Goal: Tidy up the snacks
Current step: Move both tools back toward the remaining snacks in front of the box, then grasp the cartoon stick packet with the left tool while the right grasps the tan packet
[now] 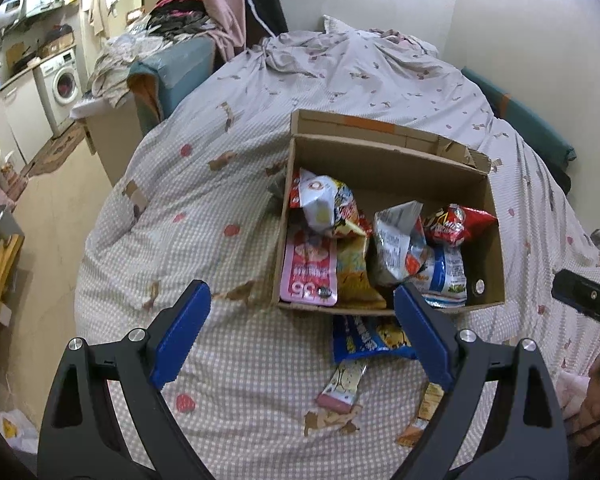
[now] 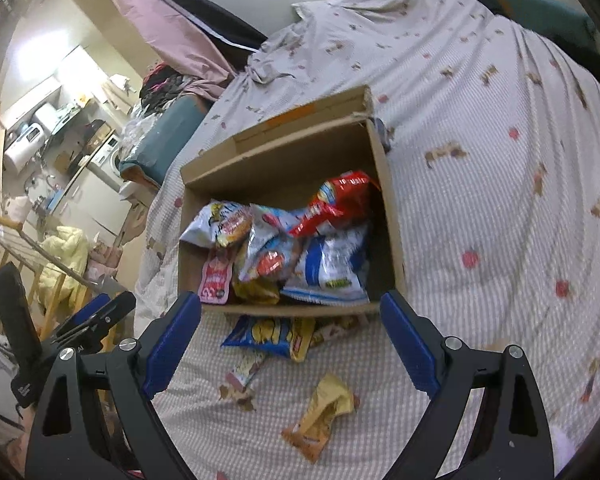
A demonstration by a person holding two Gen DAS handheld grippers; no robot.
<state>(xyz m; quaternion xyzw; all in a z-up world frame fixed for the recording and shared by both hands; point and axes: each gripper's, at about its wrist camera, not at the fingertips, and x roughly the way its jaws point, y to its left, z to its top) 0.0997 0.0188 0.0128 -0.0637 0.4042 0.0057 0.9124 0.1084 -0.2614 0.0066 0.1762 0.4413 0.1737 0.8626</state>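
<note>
Left tool [image 1: 302, 300]: lower centre of the left wrist view, jaws spread wide, nothing between the blue pads.
Bed [image 1: 220, 208]: checked cover fills the middle of both views and carries everything.
Pink stick packet [image 1: 342, 384]: lies loose on the cover below the box, lower centre of the left wrist view; slim and light, best taken across its narrow width.
Blue snack bag [image 1: 370, 340]: lies just in front of the box's near wall; soft, crinkly film, likely slippery, so pinch a sealed edge rather than the puffed middle.
Cardboard box [image 1: 496, 240]: centre of frame, open top, already holding several bags, including a red bag [image 1: 456, 222] at the right side.
Yellow wrapper [image 2: 324, 412]: lower centre of the right wrist view, apart from the box; crumpled, light, contents possibly crushable.
Right tool [image 2: 290, 304]: lower centre of its view, jaws wide apart, empty.
Task state: judged part done, three items remain outside the box.
</note>
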